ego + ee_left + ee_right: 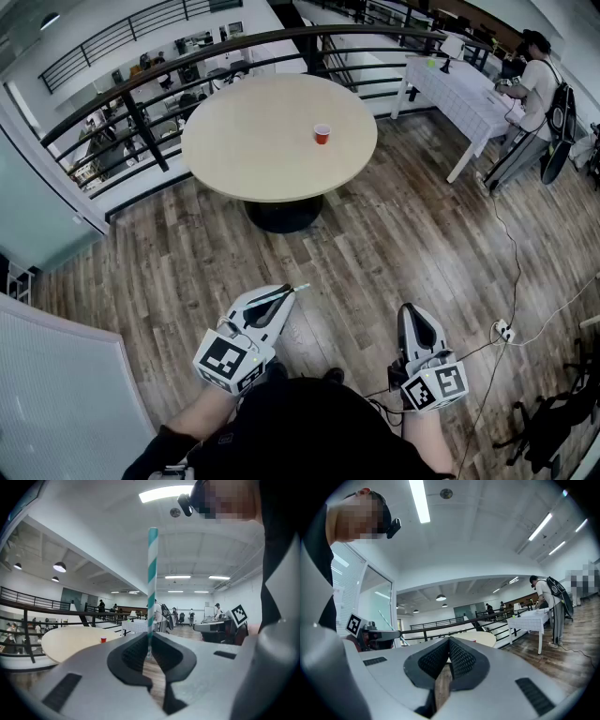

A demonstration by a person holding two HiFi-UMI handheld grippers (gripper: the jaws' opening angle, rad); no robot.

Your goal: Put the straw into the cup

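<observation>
Nearest to the person, the left gripper [149,651] has its jaws closed on a straw [152,588] with white and teal stripes. The pads pinch the straw close to one end, and the long free part stands up across the line of the jaws in the left gripper view. In the head view only a short piece of the straw [299,288] shows at the jaw tips of the left gripper [286,292]. Beside it, the right gripper [449,656] has its jaws together with nothing between them, and in the head view it [412,314] hangs over the wooden floor.

The straw looks like paper, so I judge it very light and fairly stiff along its length, but easy to flatten or kink if it is squeezed hard. The hold near the end seems suitable, because the long free part can go into the cup.

Farther away, well apart from both grippers, a small red cup [322,134] stands upright and alone on the round table [253,141]. It is probably light too, so a push from the straw at its rim could tip it.
</observation>
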